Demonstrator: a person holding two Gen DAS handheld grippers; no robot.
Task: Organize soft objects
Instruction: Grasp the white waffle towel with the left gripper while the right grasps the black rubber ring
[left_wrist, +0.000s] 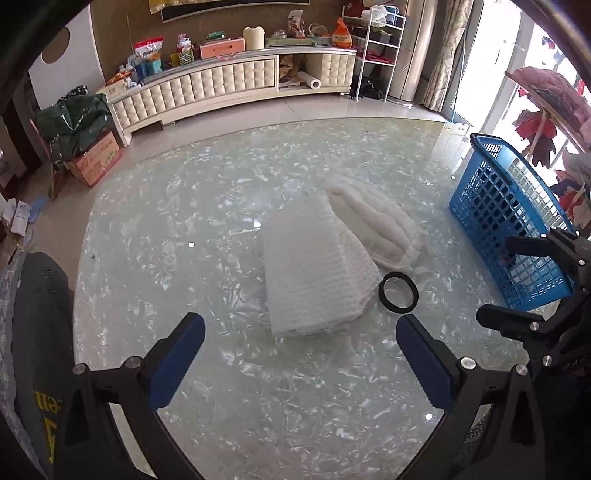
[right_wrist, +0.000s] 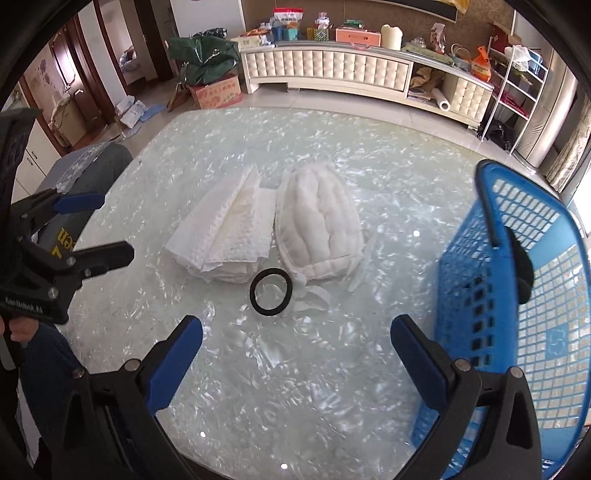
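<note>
A folded white waffle cloth (left_wrist: 314, 269) (right_wrist: 225, 236) lies mid-table, touching a white quilted pad (left_wrist: 373, 221) (right_wrist: 321, 225) on its right. A black elastic ring (left_wrist: 399, 291) (right_wrist: 271, 291) rests flat just in front of both. My left gripper (left_wrist: 300, 319) (right_wrist: 110, 227) hovers open near the cloth's front edge, holding nothing. My right gripper (right_wrist: 295, 321) (left_wrist: 498, 280) is open and empty too, just short of the ring. The blue mesh basket (left_wrist: 506, 218) (right_wrist: 517, 295) stands tilted right beside the right gripper's right finger.
The round glass table (left_wrist: 221, 221) (right_wrist: 332, 387) has a pale marbled top. A chair back draped in dark fabric (left_wrist: 37, 332) stands at its left edge. Beyond are a cream cabinet (left_wrist: 229, 81), a cardboard box (left_wrist: 99, 162) and a white rack (left_wrist: 376, 48).
</note>
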